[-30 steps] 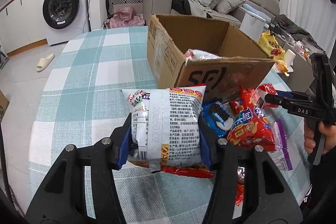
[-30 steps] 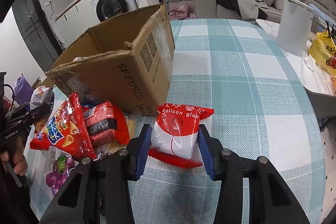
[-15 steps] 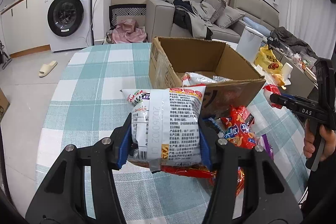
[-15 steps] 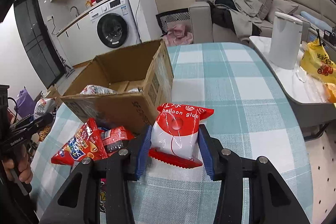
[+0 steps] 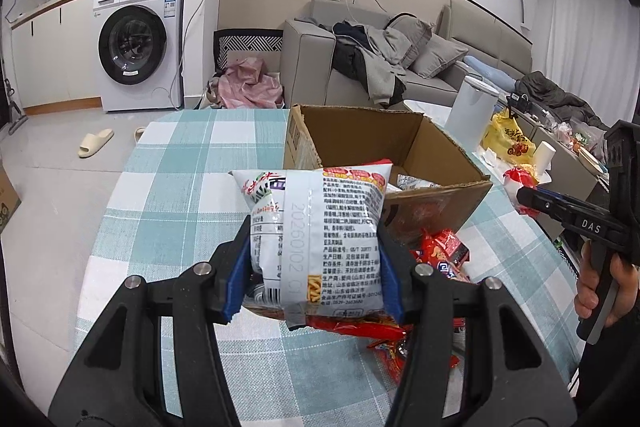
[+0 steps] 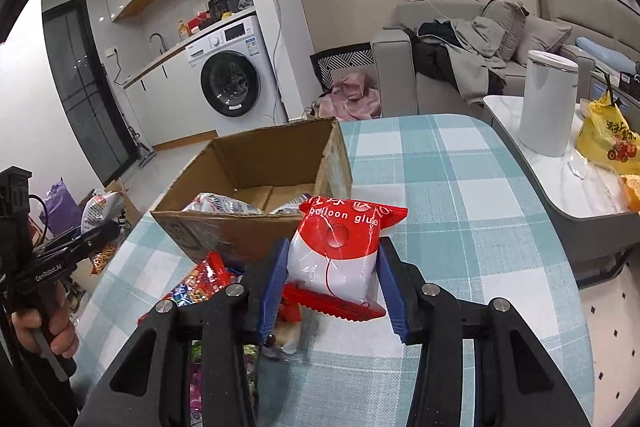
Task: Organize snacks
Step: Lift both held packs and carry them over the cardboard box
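1. The left gripper (image 5: 314,267) sits near and low in its own view. Its blue-padded fingers (image 5: 236,287) pinch a white packet (image 5: 316,239) by its two side edges, printed back facing the camera. The packet is held upright and clear of the surface (image 5: 180,195), probably so it can pass over the rim of the box.

2. Just beyond and to the right of that packet stands an open cardboard box (image 5: 360,139) on the checked surface. A few packets already lie inside, so it appears to be where the snacks go.

3. Near the box's front wall, a loose heap of red snack packets (image 5: 440,251) lies on the surface, apparently not yet sorted.

4. Further right, the right gripper (image 6: 334,281) pinches a red and white packet (image 6: 340,247) between its fingers (image 6: 390,291), also by the sides and lifted off the surface. From its own view, the box (image 6: 256,163) lies to the left and beyond.

5. Both grippers are loaded and close to the box, so the next step is likely lowering each packet in.
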